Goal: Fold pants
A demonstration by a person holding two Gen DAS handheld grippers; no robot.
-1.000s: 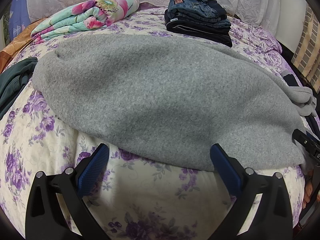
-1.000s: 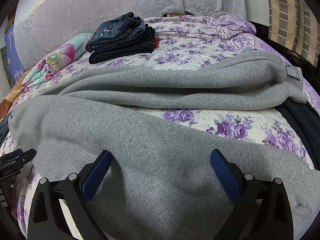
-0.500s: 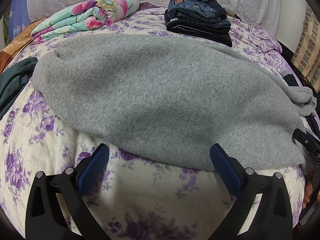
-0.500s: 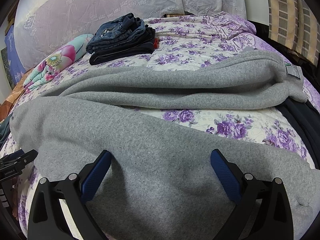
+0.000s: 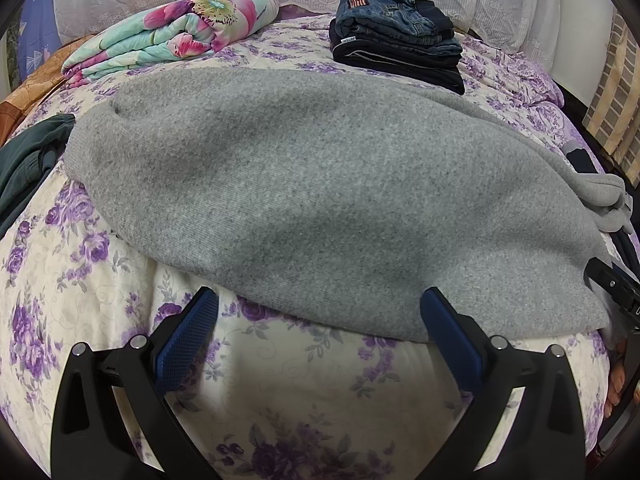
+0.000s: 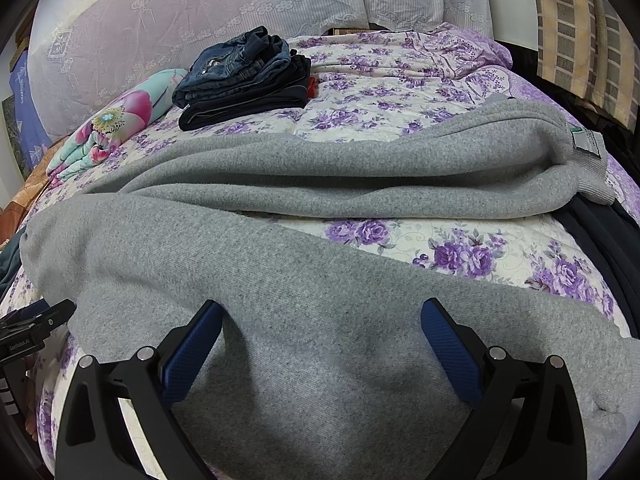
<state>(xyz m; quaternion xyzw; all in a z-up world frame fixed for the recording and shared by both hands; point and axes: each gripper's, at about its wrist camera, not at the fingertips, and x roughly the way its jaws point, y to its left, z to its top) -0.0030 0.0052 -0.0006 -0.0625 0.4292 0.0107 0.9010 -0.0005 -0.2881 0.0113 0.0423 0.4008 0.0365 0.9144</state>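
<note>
You are working over a bed (image 5: 320, 392) dressed in a cream cover printed with purple flowers. The grey pants (image 5: 320, 200) lie spread across its middle; from your right wrist view the two legs (image 6: 320, 184) run apart with a strip of bare cover between them. Toward the headboard sits a stack of folded dark jeans (image 5: 396, 36), and beside it to the left a rolled floral blanket (image 5: 176, 36) in teal and pink. A dark green garment (image 5: 24, 164) lies at the bed's left edge, and dark navy clothing (image 6: 600, 240) at the right edge.
</note>
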